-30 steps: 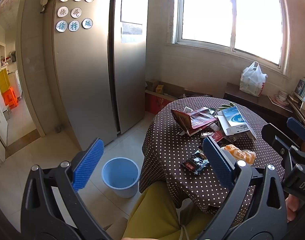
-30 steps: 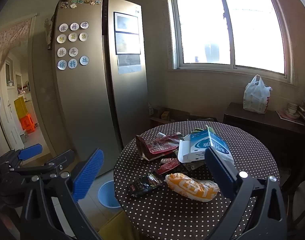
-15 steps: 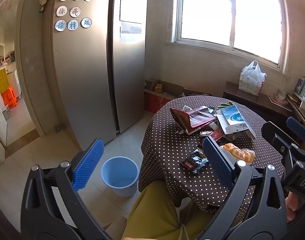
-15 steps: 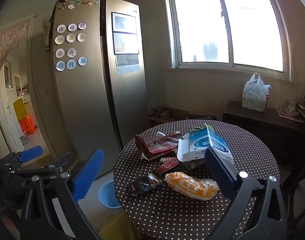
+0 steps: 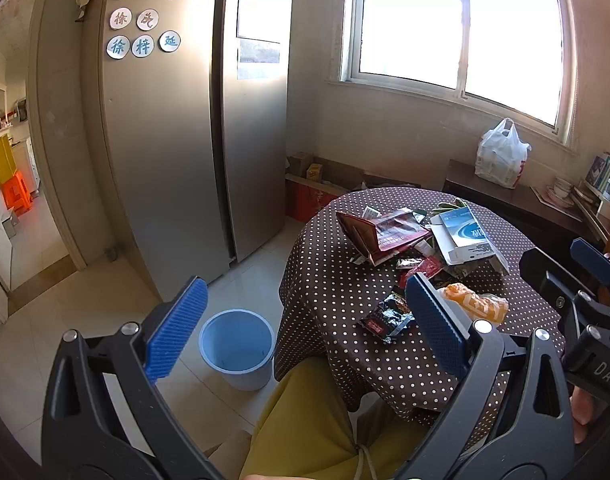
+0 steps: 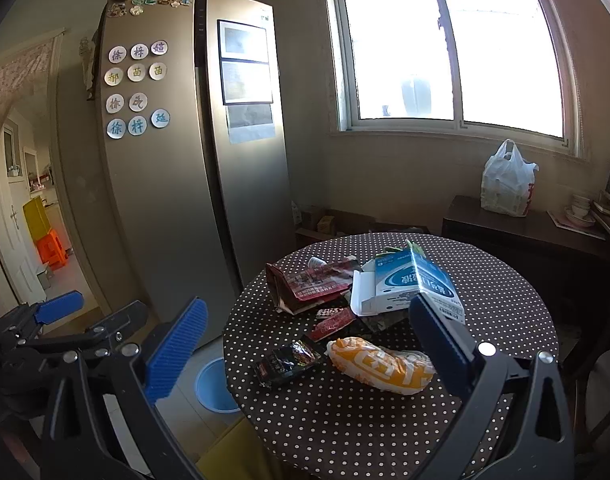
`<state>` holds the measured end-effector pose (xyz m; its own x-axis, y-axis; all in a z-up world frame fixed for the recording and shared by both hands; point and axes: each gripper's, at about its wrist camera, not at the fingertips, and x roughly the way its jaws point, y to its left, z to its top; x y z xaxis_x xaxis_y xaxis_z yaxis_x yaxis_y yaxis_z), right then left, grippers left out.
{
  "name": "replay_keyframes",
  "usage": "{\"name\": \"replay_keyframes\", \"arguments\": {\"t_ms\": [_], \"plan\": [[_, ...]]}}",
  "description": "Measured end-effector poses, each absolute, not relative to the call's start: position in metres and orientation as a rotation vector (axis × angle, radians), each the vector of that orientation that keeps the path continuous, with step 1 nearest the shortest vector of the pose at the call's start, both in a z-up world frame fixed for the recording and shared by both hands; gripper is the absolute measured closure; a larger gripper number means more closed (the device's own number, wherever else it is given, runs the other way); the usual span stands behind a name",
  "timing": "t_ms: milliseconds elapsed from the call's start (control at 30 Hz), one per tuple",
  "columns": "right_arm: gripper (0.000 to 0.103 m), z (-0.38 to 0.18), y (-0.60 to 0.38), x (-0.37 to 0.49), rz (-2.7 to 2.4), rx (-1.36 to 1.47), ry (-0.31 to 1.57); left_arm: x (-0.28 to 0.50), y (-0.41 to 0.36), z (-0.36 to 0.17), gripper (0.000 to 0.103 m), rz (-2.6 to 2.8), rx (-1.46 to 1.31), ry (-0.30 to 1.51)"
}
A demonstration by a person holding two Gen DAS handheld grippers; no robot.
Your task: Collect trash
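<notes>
Fridge (image 6: 193,184): tall steel block filling the left-centre of the right wrist view, round magnets on its door; it stands near the surface's left edge.
Window (image 6: 457,48): bright, upper right of both views.
Surface (image 6: 505,304): round, under a brown dotted cloth, centre-right of the frame; its near rim and right half lie bare.
Sideboard (image 6: 517,232): dark, against the wall behind the surface, carrying a white plastic bag (image 6: 505,184).
Bin (image 5: 237,344): light blue pail on the floor tiles, lower centre of the left wrist view, just beside the hanging cloth; the floor to its left is open.
Person: a yellow-clad leg (image 5: 305,420) sits at the bottom of the left wrist view, between bin and surface.
Trash pile: blue-and-white carton (image 6: 409,284) and red paper packet (image 6: 313,284) at the middle of the surface, small red sachets beneath them.
Nearer trash: orange wrapper (image 6: 381,364) and black wrapper (image 6: 289,360), side by side, apart from the pile.
Left gripper (image 5: 301,320): jaws spread wide, holding nothing, above the bin and the surface's edge.
Right gripper (image 6: 309,344): jaws spread wide, empty, framing the two nearer wrappers from above.
</notes>
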<state>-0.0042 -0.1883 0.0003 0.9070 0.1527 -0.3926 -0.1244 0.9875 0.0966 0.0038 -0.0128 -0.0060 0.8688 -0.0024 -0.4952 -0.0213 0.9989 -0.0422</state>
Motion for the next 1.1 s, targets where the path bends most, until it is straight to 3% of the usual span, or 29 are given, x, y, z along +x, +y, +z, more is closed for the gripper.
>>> {"name": "replay_keyframes", "arguments": {"t_ms": [700, 1100], "plan": [[0.004, -0.009, -0.201, 0.003, 0.112, 0.090, 0.447, 0.014, -0.029, -0.013, 0.006, -0.042, -0.011, 0.560], [0.004, -0.053, -0.225, 0.037, 0.016, 0.133, 0.607, 0.046, -0.042, -0.041, 0.006, -0.095, 0.010, 0.687]]}}
